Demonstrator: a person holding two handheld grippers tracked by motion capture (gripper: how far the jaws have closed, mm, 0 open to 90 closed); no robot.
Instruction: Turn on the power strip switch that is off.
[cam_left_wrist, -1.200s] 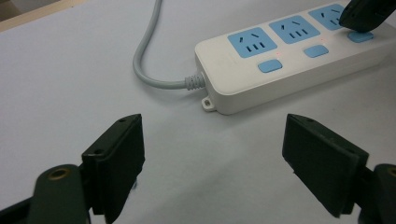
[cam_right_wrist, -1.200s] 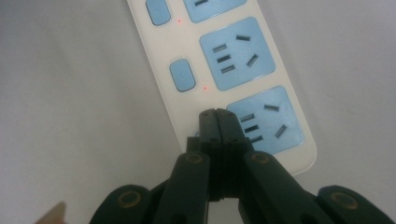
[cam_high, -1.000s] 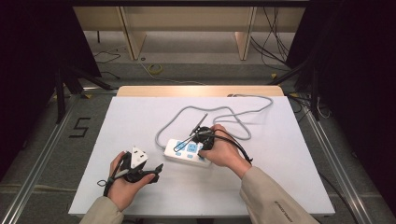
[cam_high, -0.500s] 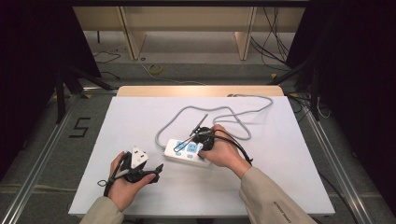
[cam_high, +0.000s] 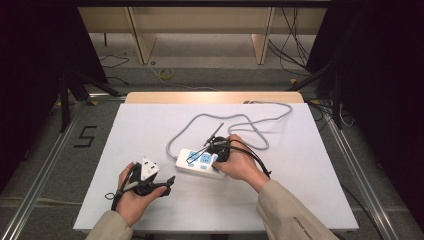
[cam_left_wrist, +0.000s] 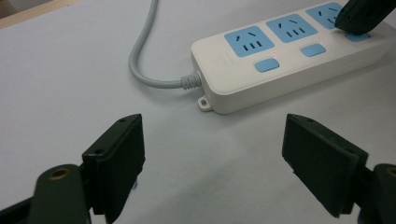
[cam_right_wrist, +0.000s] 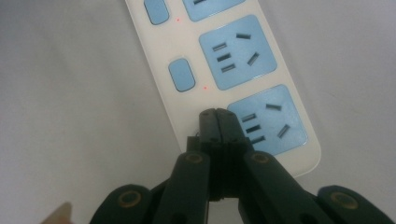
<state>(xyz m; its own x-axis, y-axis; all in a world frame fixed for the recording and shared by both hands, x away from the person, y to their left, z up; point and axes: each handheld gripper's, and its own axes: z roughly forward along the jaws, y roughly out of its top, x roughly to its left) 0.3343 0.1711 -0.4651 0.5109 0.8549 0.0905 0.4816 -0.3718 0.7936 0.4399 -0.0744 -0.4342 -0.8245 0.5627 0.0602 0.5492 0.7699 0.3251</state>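
A white power strip (cam_high: 196, 167) with blue sockets and blue switches lies at the middle of the white table (cam_high: 300, 165). My right gripper (cam_high: 214, 156) stands over its near end, jaws shut with nothing between them. In the right gripper view the tips (cam_right_wrist: 217, 117) rest on the strip (cam_right_wrist: 149, 46) beside the last socket (cam_right_wrist: 268, 119), where that socket's switch would sit. Another blue switch (cam_right_wrist: 181, 74) shows beyond, with a small red light beside it. My left gripper (cam_left_wrist: 215, 140) is open and empty on the table, facing the strip's cord end (cam_left_wrist: 189, 81).
The strip's grey cord (cam_high: 235, 120) loops across the far half of the table and runs off the back right edge. Black cables trail from both grippers. Beyond the table are a wooden shelf (cam_high: 200, 20) and loose cables on the floor.
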